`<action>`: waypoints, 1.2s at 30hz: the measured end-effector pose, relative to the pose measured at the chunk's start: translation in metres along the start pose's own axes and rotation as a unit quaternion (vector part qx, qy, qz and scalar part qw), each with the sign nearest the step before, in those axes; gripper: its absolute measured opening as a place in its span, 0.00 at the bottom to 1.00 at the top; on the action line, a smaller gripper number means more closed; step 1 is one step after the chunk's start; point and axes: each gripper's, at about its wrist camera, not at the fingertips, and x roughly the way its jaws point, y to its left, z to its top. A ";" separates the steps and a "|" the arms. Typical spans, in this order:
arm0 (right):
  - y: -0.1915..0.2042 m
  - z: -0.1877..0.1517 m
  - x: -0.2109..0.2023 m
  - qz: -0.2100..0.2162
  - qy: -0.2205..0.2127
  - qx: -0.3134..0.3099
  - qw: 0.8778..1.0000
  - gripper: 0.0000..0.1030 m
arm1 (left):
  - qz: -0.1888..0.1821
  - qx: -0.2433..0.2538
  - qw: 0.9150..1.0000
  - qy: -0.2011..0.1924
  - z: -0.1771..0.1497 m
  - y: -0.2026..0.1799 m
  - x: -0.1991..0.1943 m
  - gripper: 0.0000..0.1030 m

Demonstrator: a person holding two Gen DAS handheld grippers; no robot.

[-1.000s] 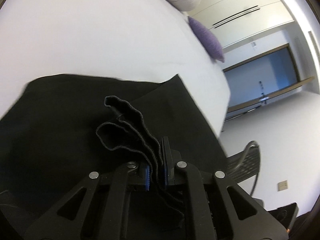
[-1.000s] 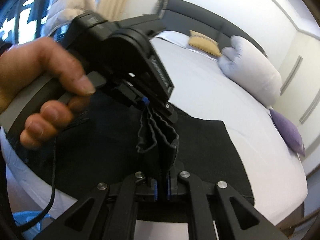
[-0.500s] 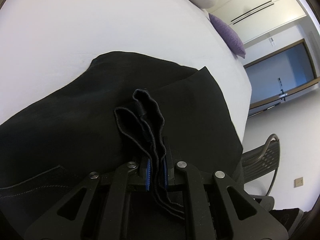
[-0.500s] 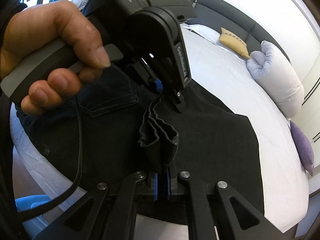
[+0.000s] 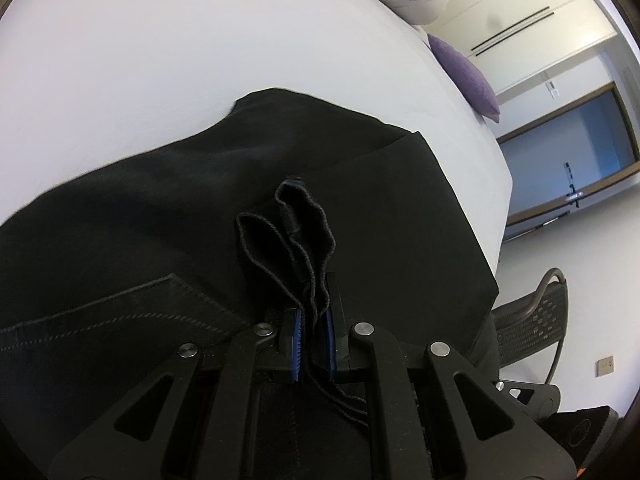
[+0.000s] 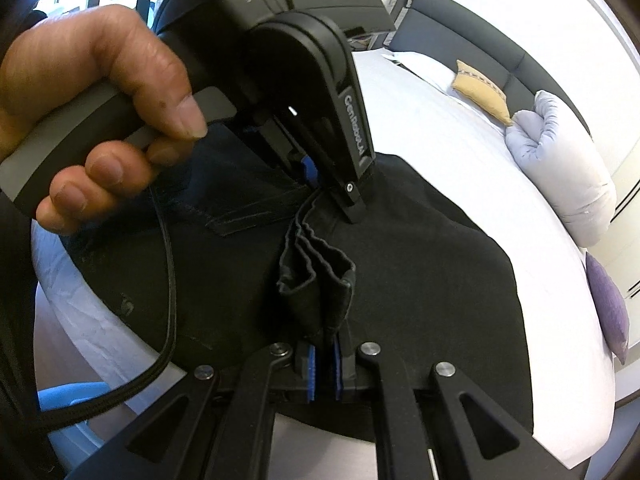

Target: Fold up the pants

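Black pants point(image 5: 168, 216) lie spread on a white bed point(image 5: 160, 60), folded over so a back pocket point(image 5: 120, 312) shows. My left gripper point(image 5: 312, 340) is shut on a bunched stack of the pants' hem edges point(image 5: 296, 232). My right gripper point(image 6: 324, 372) is shut on the same bunched hem point(image 6: 316, 276), a short way along it. In the right wrist view the left gripper point(image 6: 316, 184) is held in a hand point(image 6: 100, 92) just above the pants point(image 6: 420, 280), pinching the far end of the hem.
A white pillow point(image 6: 560, 184), a yellow cushion point(image 6: 480, 92) and a purple cushion point(image 6: 608, 308) lie at the bed's far side by a dark headboard point(image 6: 460, 24). A black mesh chair point(image 5: 532, 320) stands off the bed's edge. The bed's near edge point(image 6: 80, 312) drops away at left.
Both grippers have carried the held hem along over the pants toward the pocket end. The pocket now shows under the left gripper. Both stay shut.
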 end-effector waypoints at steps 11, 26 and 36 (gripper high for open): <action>-0.029 -0.007 -0.011 0.055 0.008 0.043 0.997 0.44 | 0.093 0.011 0.994 -0.052 -0.014 -0.012 -0.030 0.12; -0.306 -0.056 0.053 0.352 0.004 0.478 0.805 0.36 | 0.183 0.143 0.973 -0.013 -0.039 -0.097 0.044 0.12; -0.336 -0.048 0.190 0.463 0.099 0.509 0.719 0.29 | 0.178 0.134 0.975 -0.005 -0.040 -0.097 0.048 0.12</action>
